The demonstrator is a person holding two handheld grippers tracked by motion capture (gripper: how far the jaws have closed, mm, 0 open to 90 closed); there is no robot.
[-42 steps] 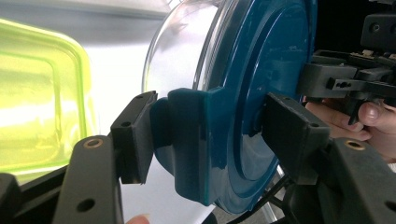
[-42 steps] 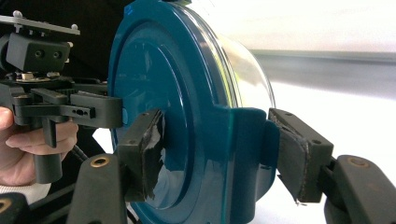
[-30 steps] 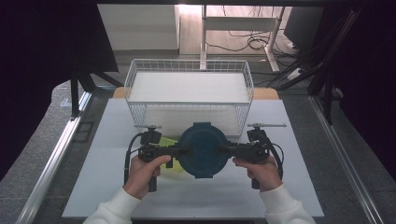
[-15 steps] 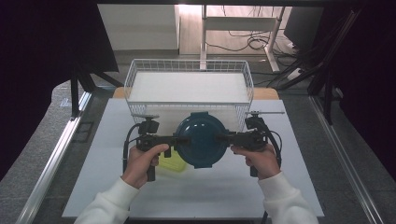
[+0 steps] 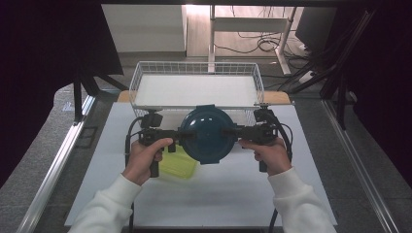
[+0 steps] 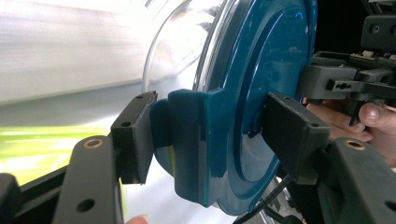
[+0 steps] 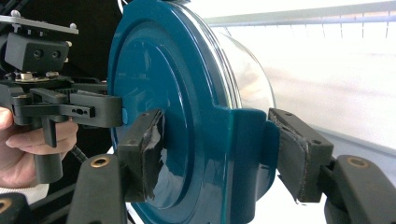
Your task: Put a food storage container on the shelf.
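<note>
Left gripper [image 5: 180, 135] clamps one lid tab; lidded bowl [image 5: 208, 134] held above the table [image 5: 233, 189], just before the basket [image 5: 197, 90]; right gripper [image 5: 234, 130] clamps the opposite tab. Transfer step; next, level carry forward, then lower inside.

Left gripper [image 6: 208, 140] fingers [image 6: 135, 135] clamp teal lid [image 6: 261, 93].

Both tools are black — the left tool [image 5: 182, 135] and right tool [image 5: 232, 131] have flat rectangular pads, brass-ringed screw holes and looping black cables. White long sleeves [image 5: 111, 206] — ribbed cuffs — cover the forearms.
</note>
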